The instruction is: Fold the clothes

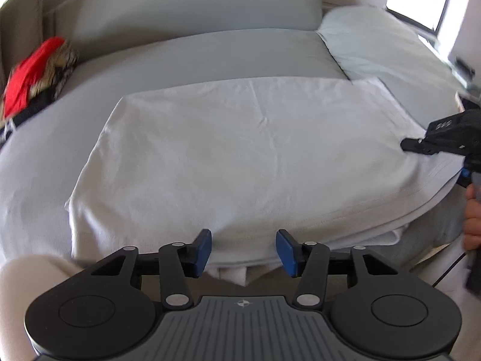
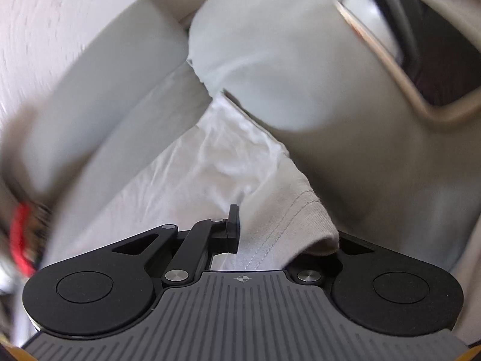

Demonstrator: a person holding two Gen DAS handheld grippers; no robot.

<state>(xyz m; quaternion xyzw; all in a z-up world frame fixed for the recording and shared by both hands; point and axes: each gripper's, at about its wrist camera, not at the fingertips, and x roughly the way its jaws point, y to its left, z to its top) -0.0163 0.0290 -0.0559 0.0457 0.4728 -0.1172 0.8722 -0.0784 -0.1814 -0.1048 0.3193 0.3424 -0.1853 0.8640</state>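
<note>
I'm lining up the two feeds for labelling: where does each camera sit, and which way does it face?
Left wrist: on the left gripper, open at the near edge of the white garment, facing across it to the sofa; the right gripper and a hand show.
Right wrist: on the right gripper, low at the garment's hem, one finger visible.
Shared: garment, sofa, red cloth.

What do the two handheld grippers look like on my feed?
Both are black linkage frames with round side discs, silver pivot pins and a ribbed grey top plate bearing a small crosshair mark. The left gripper has blue pads; the right gripper shows a black pad, its other side hidden by cloth.
</note>
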